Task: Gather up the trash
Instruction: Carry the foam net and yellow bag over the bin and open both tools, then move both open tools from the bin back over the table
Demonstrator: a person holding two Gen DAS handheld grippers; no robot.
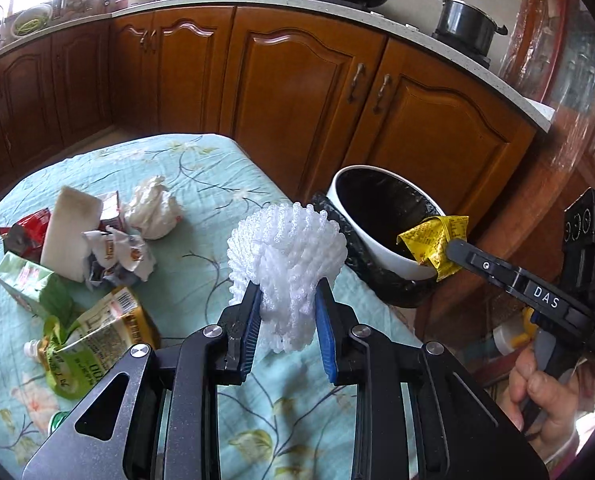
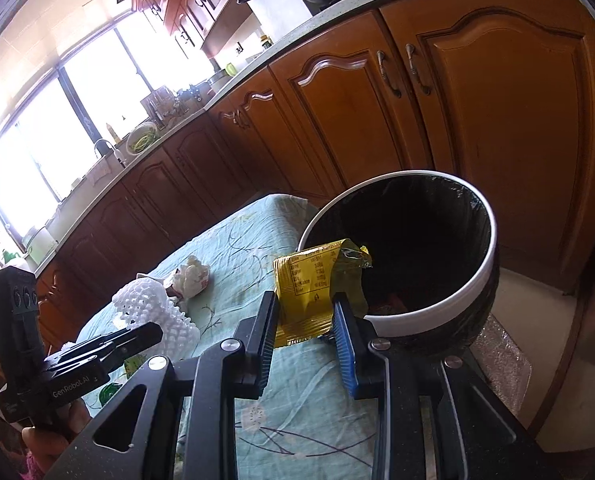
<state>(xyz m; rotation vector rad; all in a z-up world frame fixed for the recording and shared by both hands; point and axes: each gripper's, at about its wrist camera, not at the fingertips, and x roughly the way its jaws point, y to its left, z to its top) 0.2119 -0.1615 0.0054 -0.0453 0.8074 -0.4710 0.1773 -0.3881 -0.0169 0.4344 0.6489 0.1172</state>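
Two grippers loaded: left gripper (image 1: 287,312) clamps white foam fruit net (image 1: 287,240) mid-frame; right gripper (image 2: 303,330) pinches yellow wrapper (image 2: 309,284) at trash bin (image 2: 485,280) rim, center-right.

- The white foam net (image 1: 285,248) looks soft, matt and knobbly, an open mesh.
- The yellow wrapper (image 2: 317,284) is crinkled film, glossy, with printed text.
- The bin (image 2: 429,322) has a smooth, shiny white plastic rim and a black liner (image 2: 417,232) with a dull sheen.
- The cloth (image 1: 201,276) is quilted, matt, pale teal with a floral print.
- The crumpled tissue (image 1: 153,208) is soft white paper.
- The cabinet doors (image 1: 297,100) are varnished wood, glossy.
- The tongs (image 1: 287,320) are matt black with ribbed blue pads (image 2: 343,344).
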